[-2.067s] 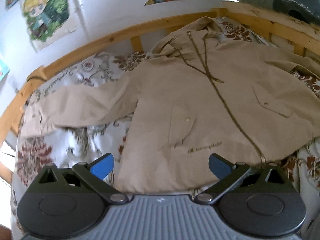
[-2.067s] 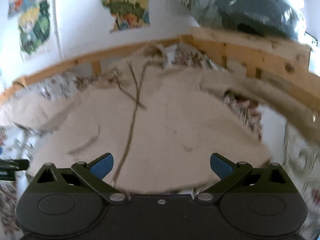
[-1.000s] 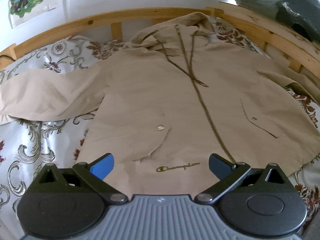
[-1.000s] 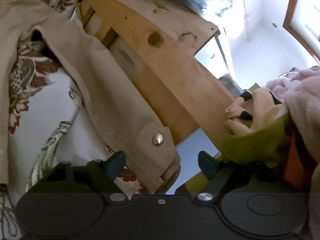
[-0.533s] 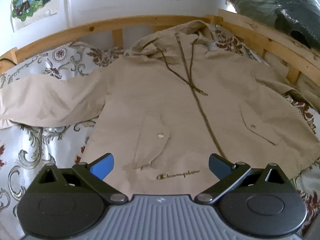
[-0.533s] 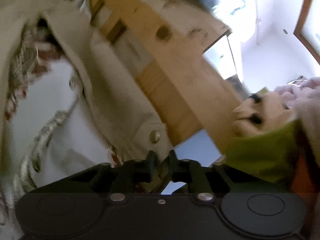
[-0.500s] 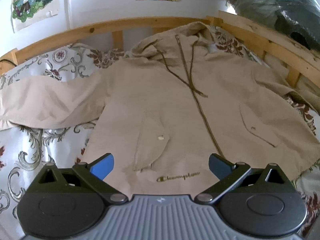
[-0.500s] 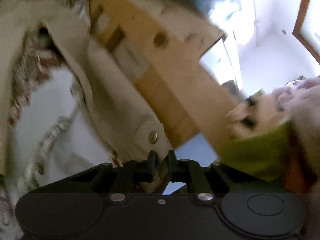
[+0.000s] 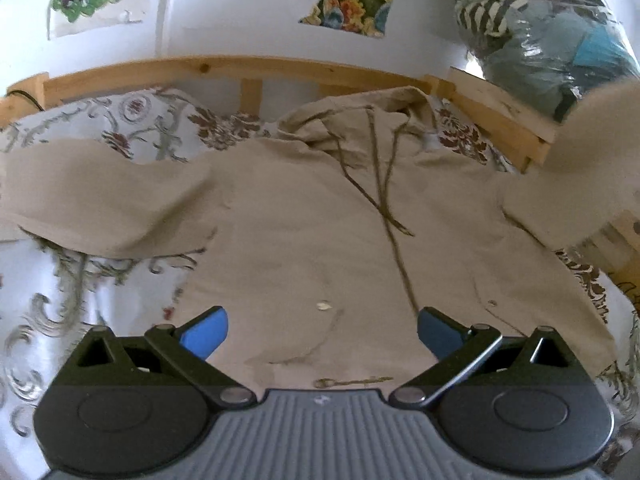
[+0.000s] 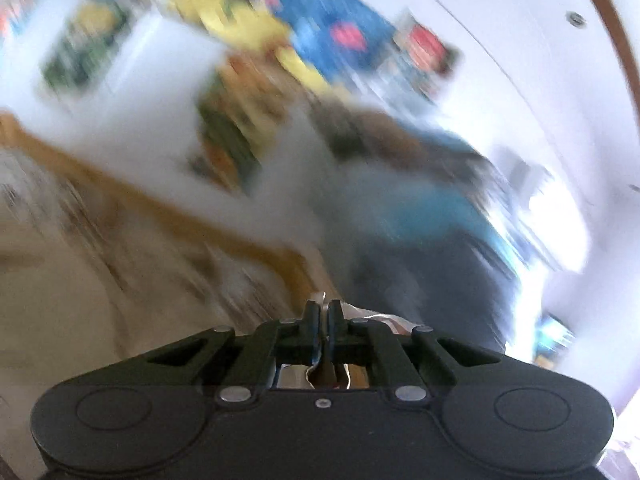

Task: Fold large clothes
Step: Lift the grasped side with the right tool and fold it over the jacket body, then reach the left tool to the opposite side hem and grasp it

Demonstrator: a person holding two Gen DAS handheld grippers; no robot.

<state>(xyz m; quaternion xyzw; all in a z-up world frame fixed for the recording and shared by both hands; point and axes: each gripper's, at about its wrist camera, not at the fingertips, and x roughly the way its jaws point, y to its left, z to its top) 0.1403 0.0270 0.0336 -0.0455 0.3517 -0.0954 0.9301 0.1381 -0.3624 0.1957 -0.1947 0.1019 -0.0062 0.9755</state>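
Two claws are showing, one in each wrist view. The left claw point(image 9: 320, 330) is hanging released above the hem of the beige jacket point(image 9: 320, 232), its blue fingertips point(image 9: 204, 330) spread wide apart with nothing between them. The jacket is lying front-up across the patterned bedspread point(image 9: 60, 308), its hood point(image 9: 360, 116) pointing toward the wooden bed rail point(image 9: 224, 66) at the far side and its one sleeve point(image 9: 92, 196) stretching flat toward the picture's left edge. The bedspread is lying bare left of the hem, leaving open room there. At the picture's right edge the other sleeve point(image 9: 592, 148) is rising off the bed, blurred, in front of the side rail and the bagged bundle point(image 9: 552, 36) stacked on it. The right claw point(image 10: 323, 312) is clenching a thin fold of pale fabric, its jaws pressed together; the rest of its view is smeared by blur, so which part of the jacket it is gripping I cannot tell there.
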